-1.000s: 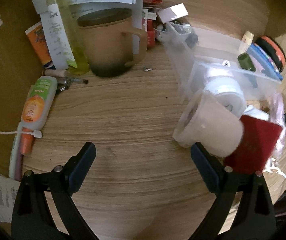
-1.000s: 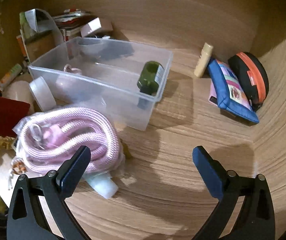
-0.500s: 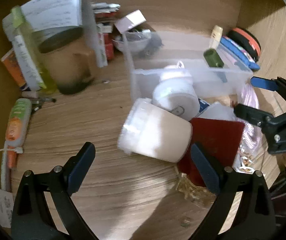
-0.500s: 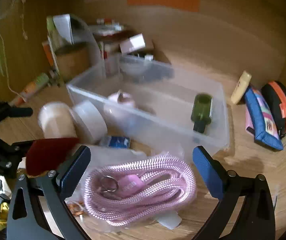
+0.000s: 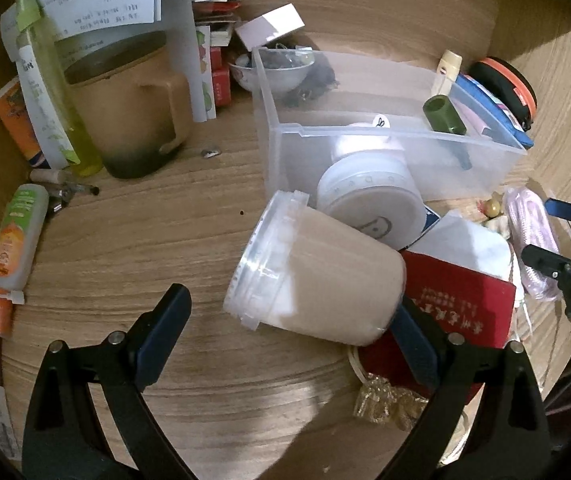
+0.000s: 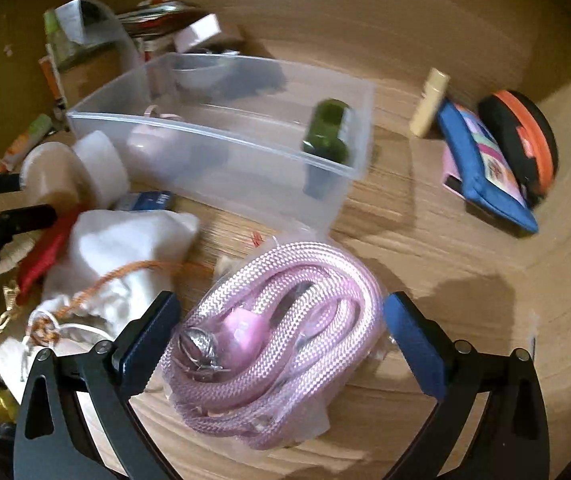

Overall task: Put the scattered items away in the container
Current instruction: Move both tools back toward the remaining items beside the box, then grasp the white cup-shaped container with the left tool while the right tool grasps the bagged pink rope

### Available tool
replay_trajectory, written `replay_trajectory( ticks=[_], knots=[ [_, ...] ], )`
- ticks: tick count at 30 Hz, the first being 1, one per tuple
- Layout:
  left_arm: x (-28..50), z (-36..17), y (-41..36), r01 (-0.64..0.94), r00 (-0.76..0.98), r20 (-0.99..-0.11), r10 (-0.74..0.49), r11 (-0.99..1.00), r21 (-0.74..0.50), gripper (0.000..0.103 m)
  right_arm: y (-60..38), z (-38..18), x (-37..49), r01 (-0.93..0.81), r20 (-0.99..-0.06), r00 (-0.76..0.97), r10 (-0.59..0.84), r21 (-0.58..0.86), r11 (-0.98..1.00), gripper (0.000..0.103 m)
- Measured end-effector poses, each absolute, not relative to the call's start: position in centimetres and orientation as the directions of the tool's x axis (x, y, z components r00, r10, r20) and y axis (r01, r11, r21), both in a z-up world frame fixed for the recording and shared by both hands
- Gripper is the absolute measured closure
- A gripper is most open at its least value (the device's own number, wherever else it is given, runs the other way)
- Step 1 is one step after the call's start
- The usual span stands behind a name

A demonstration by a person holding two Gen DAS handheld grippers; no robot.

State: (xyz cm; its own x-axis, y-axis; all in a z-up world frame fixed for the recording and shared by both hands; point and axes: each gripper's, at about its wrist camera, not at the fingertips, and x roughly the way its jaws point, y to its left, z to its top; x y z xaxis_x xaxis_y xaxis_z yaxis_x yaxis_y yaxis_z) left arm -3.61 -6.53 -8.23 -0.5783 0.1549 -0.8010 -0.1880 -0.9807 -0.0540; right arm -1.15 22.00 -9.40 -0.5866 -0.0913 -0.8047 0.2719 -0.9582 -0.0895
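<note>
A wood-grain bench [image 5: 133, 240] carries the clutter. At far left lie an orange-and-white tube [image 5: 15, 240] and a brown lidded mug [image 5: 125, 108]. The left claw [image 5: 289, 328] is spread wide around a beige jar [image 5: 313, 280] lying on its side, its right pad near the jar's base. Beyond sits the clear container [image 6: 221, 148], holding a green bottle [image 6: 327, 130]. The right claw [image 6: 281, 340] gapes wide astride a bagged pink rope [image 6: 277, 344], a white pouch [image 6: 125, 248] beside it. A blue pouch [image 6: 485, 168] lies far right.
</note>
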Motion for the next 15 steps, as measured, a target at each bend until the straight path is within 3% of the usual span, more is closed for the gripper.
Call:
replay_trajectory(
  ticks=[7,12,15],
  knots=[
    [-4.2,-9.1,-6.4,-0.173,-0.565,-0.811,0.150,-0.983,-0.061,0.007,24.2,-10.6,-1.2,0.206,-0.823,-0.563,-0.070,-0.059,-0.977,0.001],
    [-4.4,-9.3,-6.2,-0.171,-0.563,-0.806,0.182,-0.980,-0.102,0.025,25.1,-10.8,-1.7,0.197,-0.820,-0.560,-0.120,0.009,-0.980,0.002],
    [-4.2,-9.3,-6.1,-0.143,-0.587,-0.796,0.146,-0.987,-0.076,0.026,25.9,-11.1,-2.4,0.181,-0.825,-0.539,-0.171,0.085,-0.980,0.003]
  ],
)
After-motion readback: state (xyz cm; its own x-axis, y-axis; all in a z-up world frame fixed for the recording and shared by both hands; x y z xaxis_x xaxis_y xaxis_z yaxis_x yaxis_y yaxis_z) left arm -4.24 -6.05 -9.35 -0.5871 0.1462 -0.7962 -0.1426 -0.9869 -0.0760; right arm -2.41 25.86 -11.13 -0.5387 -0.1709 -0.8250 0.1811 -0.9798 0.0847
